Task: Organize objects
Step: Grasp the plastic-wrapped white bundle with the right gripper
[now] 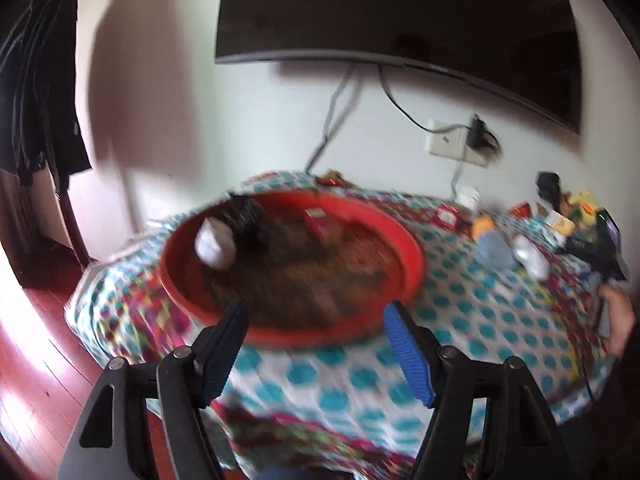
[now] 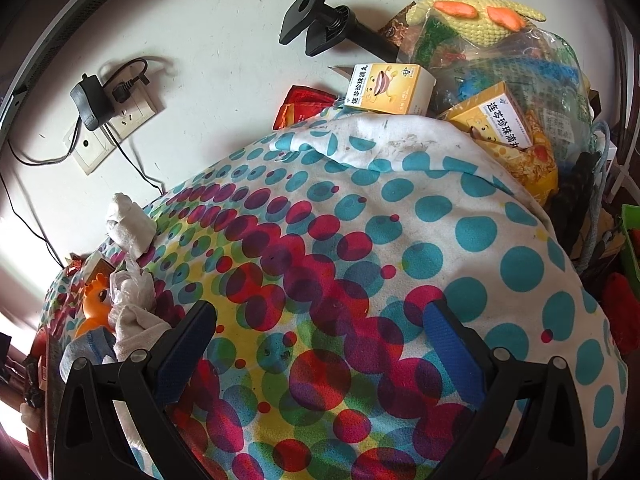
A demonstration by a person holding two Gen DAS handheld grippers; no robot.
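Red plastic, a wide round basin (image 1: 408, 248), sits on the left part of the surface (image 1: 460, 320), which is covered by a cloth printed with teal and magenta dots. Inside the basin lie a white wad (image 1: 214, 246), a dark item beside it and a small red box (image 1: 318, 218); the view is blurred and the remaining brownish contents cannot be identified. The left gripper (image 1: 314, 312) hangs over the basin's near rim, its blue-padded fingers spread wide with nothing between them.

Right of the basin, loose items lie on the cloth: an orange toy (image 2: 96, 306), crumpled white plastic (image 2: 130, 286), a grey-white rag (image 2: 138, 326) and a rolled white cloth (image 2: 130, 222) nearer the wall. The right gripper (image 2: 320, 316) hovers over a bare stretch of cloth, fingers spread, holding nothing.

On the wall behind, a black adapter (image 2: 90, 104) is plugged into a white socket plate (image 2: 134, 114). A black clamp mount (image 2: 320, 30) juts out further right. At the far right, two yellow medicine boxes (image 2: 388, 90) (image 2: 494, 118) rest against a heap of packets in a clear plastic bag (image 2: 532, 60), topped by a yellow knitted toy (image 2: 472, 16).
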